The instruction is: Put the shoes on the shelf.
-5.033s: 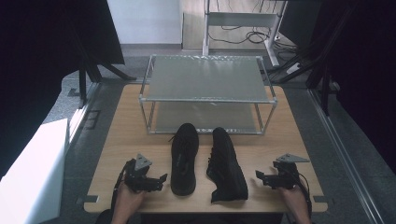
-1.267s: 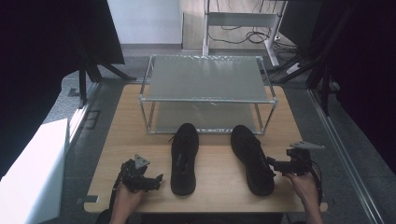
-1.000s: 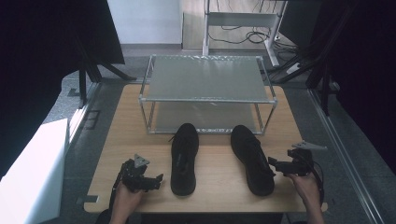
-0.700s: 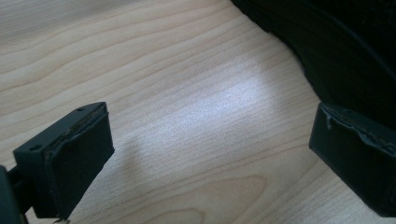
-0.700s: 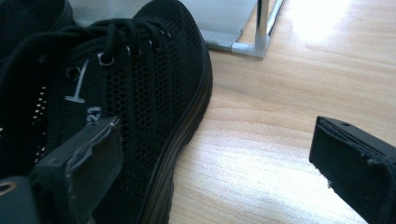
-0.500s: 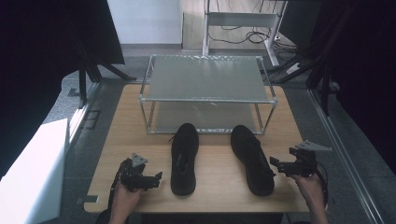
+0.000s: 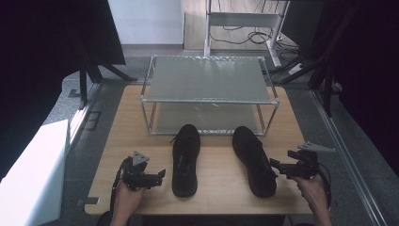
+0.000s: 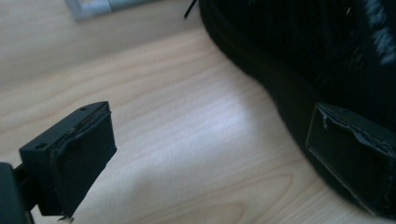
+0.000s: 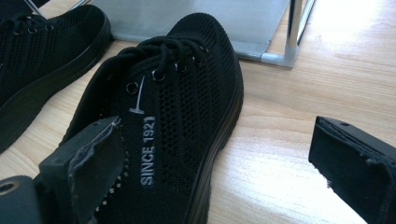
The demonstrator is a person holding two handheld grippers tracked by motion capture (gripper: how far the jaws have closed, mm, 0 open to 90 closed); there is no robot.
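- The left shoe (image 7: 185, 160) lies flat on the table (image 7: 221, 188), toe toward the rack (image 7: 207, 96) at 12 o'clock and heel toward the person at 6 o'clock.
- The right shoe (image 7: 254, 160) lies at 3 o'clock of the left shoe, well apart from it, its toe tipped a little toward 11 o'clock and its heel toward 5 o'clock.
- Both toes stop just short of the rack's lower shelf; neither shoe is on the rack.
- The left gripper (image 7: 157, 176), held in the left hand (image 7: 126, 200), sits at 9 o'clock of the left shoe's heel, pointing toward 3 o'clock.
- Its jaws are spread wide with nothing between them. In the left gripper view one pad (image 8: 74, 158) sits over bare wood, and the other lies against the shoe's black sole edge (image 8: 280, 98); whether they touch I cannot tell.
- The right gripper (image 7: 277, 165), held in the right hand (image 7: 313, 190), sits at 3 o'clock of the right shoe's heel, pointing toward 9 o'clock.
- Its jaws are also spread apart and grip nothing. In the right gripper view one pad (image 9: 98, 163) lies in front of the shoe's side by the words "SINCE 1921" (image 9: 148, 151), and the other pad (image 9: 355, 163) is over bare wood, clear of the shoe.
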